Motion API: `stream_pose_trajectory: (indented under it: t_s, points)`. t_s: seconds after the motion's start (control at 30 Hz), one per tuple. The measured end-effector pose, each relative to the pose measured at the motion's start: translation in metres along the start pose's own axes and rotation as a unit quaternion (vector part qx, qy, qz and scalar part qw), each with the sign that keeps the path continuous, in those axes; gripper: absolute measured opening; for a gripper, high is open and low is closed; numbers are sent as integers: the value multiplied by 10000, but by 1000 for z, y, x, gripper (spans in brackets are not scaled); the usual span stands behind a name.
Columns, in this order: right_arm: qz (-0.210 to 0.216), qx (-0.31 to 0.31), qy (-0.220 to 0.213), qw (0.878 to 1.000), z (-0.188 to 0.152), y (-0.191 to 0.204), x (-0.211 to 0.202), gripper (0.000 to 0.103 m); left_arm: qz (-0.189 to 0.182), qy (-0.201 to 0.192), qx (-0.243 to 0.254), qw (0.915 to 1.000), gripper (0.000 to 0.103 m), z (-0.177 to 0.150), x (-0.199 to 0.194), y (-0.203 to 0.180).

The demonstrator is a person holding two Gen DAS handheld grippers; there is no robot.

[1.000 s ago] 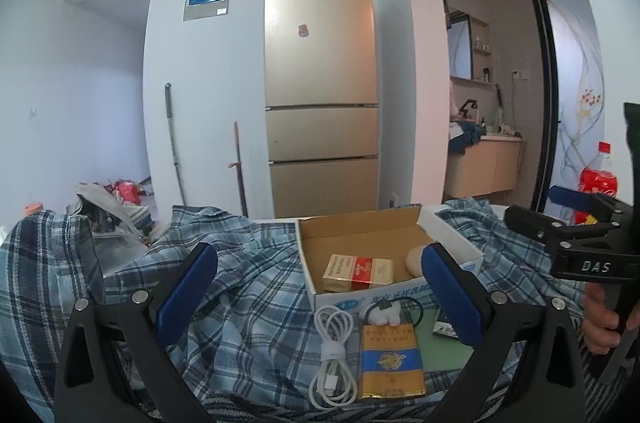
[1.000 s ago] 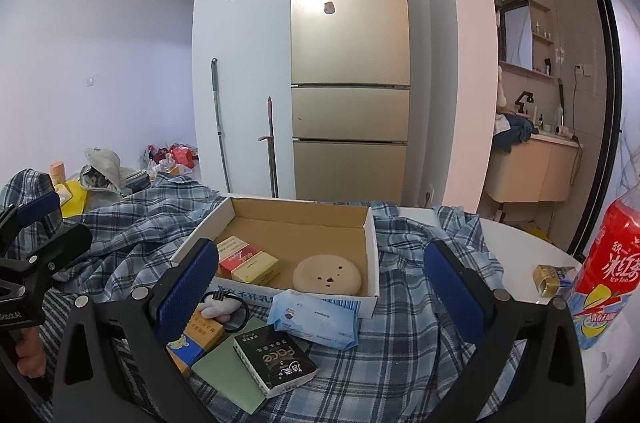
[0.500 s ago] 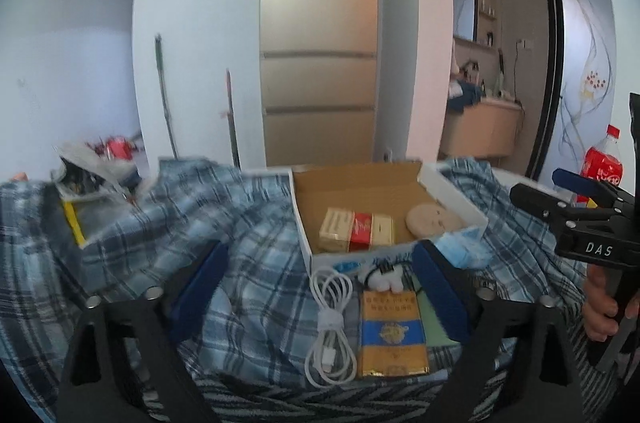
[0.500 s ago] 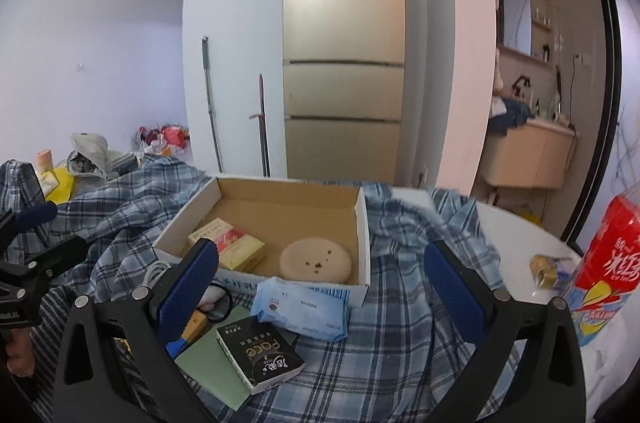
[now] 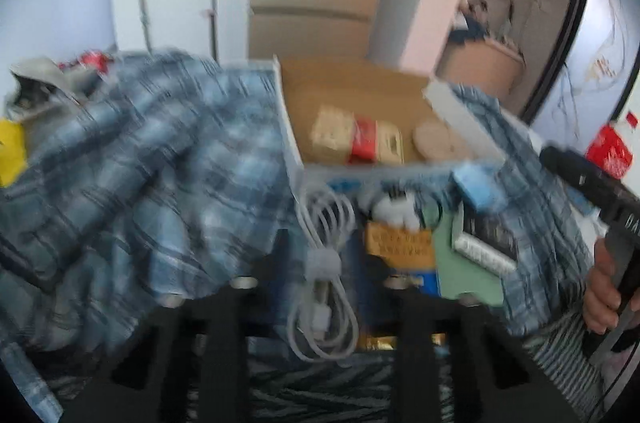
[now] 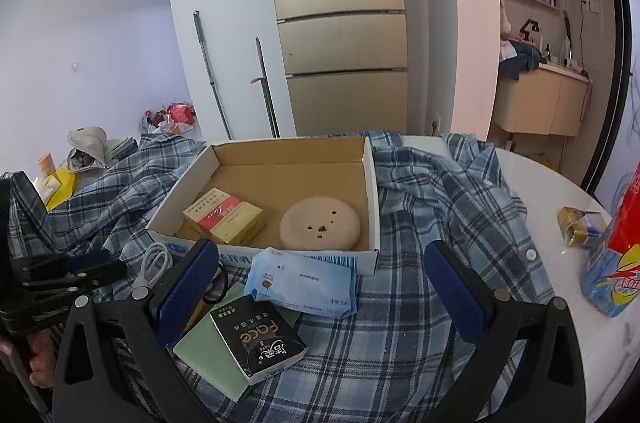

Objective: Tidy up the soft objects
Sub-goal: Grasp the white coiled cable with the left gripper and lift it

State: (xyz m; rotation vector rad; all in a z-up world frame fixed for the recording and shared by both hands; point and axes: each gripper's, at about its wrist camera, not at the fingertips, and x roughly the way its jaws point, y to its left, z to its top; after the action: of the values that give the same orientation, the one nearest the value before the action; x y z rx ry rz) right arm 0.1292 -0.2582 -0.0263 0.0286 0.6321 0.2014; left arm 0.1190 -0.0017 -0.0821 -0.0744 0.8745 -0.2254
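A blue plaid shirt [image 6: 432, 191] lies spread over the table, bunched at the left in the blurred left wrist view [image 5: 132, 159]. On it stands an open cardboard box [image 6: 370, 183] holding a round beige pad [image 6: 320, 225] and a cigarette pack [image 6: 224, 215]. A blue tissue pack [image 6: 304, 277], a black pack [image 6: 260, 339] and a coiled white cable [image 5: 324, 263] lie in front of the box. My right gripper [image 6: 320, 287] is open above the tissue pack. My left gripper [image 5: 320, 287] is open over the cable.
A red-labelled soda bottle [image 6: 620, 243] and a small gold box [image 6: 578, 225] stand on the bare white table at the right. A blue and gold box [image 5: 400, 251] and a green sheet [image 6: 212, 355] lie by the cable. A fridge [image 6: 340, 23] stands behind.
The left gripper has tipped down and moved forward, low over the cable, and its jaws now stand narrower. The right gripper has moved slightly closer to the tissue pack.
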Motion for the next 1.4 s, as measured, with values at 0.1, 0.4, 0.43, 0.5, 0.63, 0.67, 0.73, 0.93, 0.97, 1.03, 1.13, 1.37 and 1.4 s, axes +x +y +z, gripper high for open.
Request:
stream_pose_trajectory:
  t_s: [0.1, 0.4, 0.43, 0.5, 0.63, 0.67, 0.73, 0.93, 0.97, 1.03, 1.13, 1.37, 1.4]
  points:
    - [-17, -34, 40, 10000, -1, 2, 1, 102, 75, 172, 189, 9996, 18, -2, 7, -8]
    - [26, 24, 115, 9999, -1, 0, 4, 102, 318, 332, 366, 9983, 18, -3, 14, -14]
    - [32, 38, 118, 9999, -1, 0, 4, 102, 329, 362, 361, 9982, 18, -3, 14, -15]
    - [48, 37, 144, 9999, -1, 0, 5, 102, 311, 365, 333, 9983, 19, -3, 14, -13]
    - [87, -8, 186, 9998, -1, 2, 7, 102, 330, 537, 391, 9972, 26, -3, 21, -14]
    - [92, -15, 184, 9998, -1, 3, 7, 102, 354, 563, 417, 9969, 26, -3, 22, -15]
    - [90, -19, 175, 9998, -1, 3, 7, 102, 378, 611, 424, 9965, 26, -3, 24, -15]
    - [111, -14, 194, 9997, -1, 3, 6, 102, 249, 502, 247, 9981, 22, -4, 20, -8]
    - [107, -13, 175, 9998, -1, 3, 6, 102, 190, 318, 228, 9991, 22, -4, 13, -7]
    - [86, -25, 132, 9999, -1, 3, 5, 102, 145, -12, 307, 9994, 22, -5, 0, -10]
    - [77, -49, 140, 9999, -1, 4, 6, 102, 135, -415, 498, 9978, 22, -7, -16, -18]
    - [237, -134, 268, 9993, -2, 6, 5, 101, 163, -1458, 718, 9866, 22, -10, -57, -28]
    - [309, -177, 352, 9987, -3, 8, 6, 98, 144, -1534, 751, 9852, 22, -9, -60, -30]
